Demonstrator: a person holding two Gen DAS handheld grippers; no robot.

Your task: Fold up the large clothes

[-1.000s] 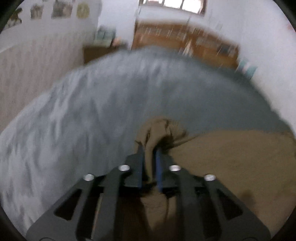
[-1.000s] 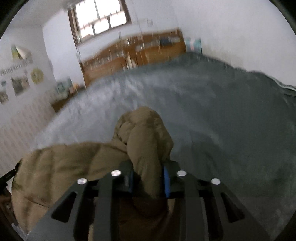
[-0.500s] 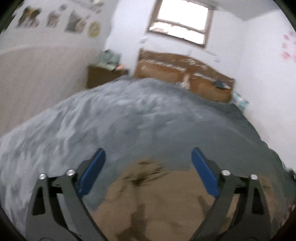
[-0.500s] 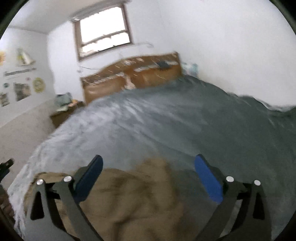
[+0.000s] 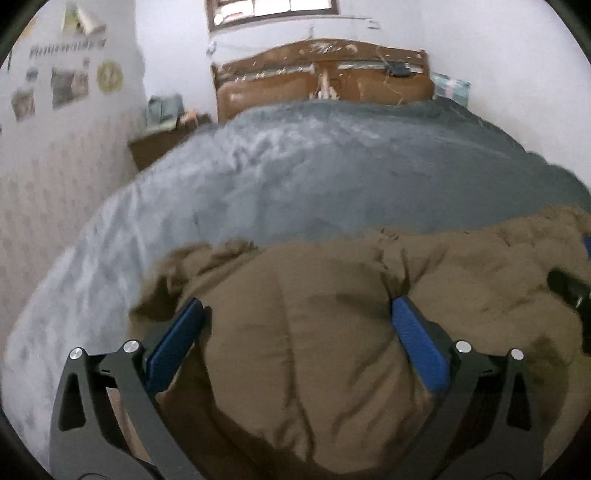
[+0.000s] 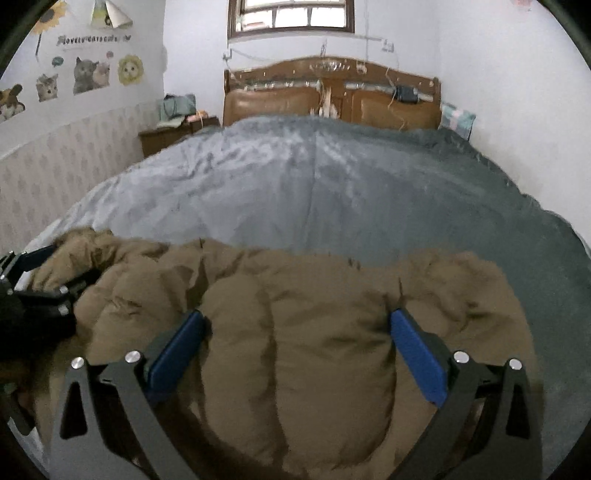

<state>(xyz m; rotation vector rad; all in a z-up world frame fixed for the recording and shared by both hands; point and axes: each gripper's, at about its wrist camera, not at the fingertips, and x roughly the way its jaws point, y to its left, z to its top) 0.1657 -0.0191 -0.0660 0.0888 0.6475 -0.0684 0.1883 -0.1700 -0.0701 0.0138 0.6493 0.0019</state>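
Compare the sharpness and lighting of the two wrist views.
Left wrist: motion-blurred, the wall stickers smeared, the brown padded jacket soft. Right wrist: sharper, the cat stickers readable. Both: window overexposed, strong fisheye bending the grey blanket.

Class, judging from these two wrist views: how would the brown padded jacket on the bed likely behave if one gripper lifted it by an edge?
The brown padded jacket would probably sag and drape, since it lies rumpled in soft folds. Its puffy quilted bulges suggest it is light for its bulk. It likely won't slide far on the fuzzy grey blanket.

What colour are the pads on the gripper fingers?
Blue pads on black fingers, clearest in the right wrist view.
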